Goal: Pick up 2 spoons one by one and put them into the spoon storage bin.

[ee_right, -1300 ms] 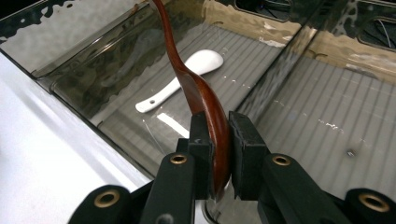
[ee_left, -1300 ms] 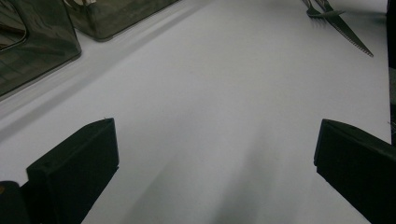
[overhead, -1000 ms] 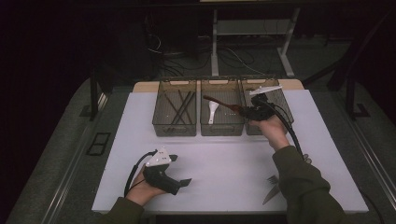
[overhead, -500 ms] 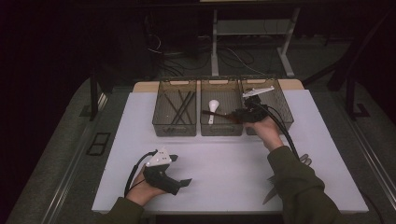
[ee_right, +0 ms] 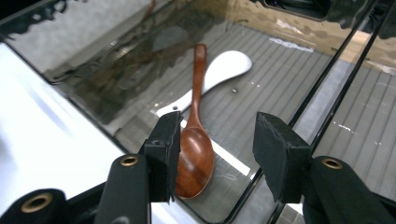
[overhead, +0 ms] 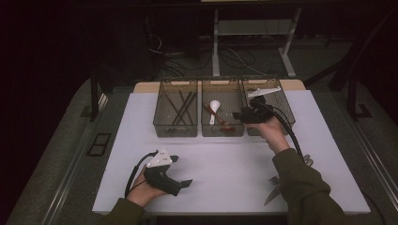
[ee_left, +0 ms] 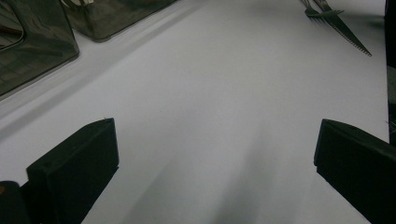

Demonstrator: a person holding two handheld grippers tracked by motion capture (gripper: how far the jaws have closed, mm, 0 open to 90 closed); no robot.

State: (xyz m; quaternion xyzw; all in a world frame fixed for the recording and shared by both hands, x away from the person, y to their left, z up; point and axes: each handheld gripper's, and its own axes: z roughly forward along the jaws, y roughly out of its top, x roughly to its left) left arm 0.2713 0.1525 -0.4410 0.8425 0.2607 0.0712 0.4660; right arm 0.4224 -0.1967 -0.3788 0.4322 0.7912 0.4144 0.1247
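Observation:
A brown wooden spoon (overhead: 219,119) (ee_right: 195,156) lies in the middle clear bin (overhead: 222,134), crossing a white spoon (overhead: 214,108) (ee_right: 225,67). My right gripper (overhead: 237,116) (ee_right: 217,140) hovers at that bin's right front corner, pointing left. Its jaws stand open just above the wooden spoon's bowl and hold nothing. My left gripper (overhead: 182,171) (ee_left: 217,135) rests low over the white tabletop (overhead: 225,159) near the front left, open and empty.
The left bin (overhead: 175,132) holds dark chopsticks (overhead: 180,107). A right bin (overhead: 284,101) sits behind my right hand. A fork and a knife (overhead: 273,186) (ee_left: 337,24) lie near the front right edge, partly under the right sleeve.
My right gripper carried the wooden spoon down into the middle bin, opened and let it go. The spoon now lies on the bin floor. My left gripper has not moved.

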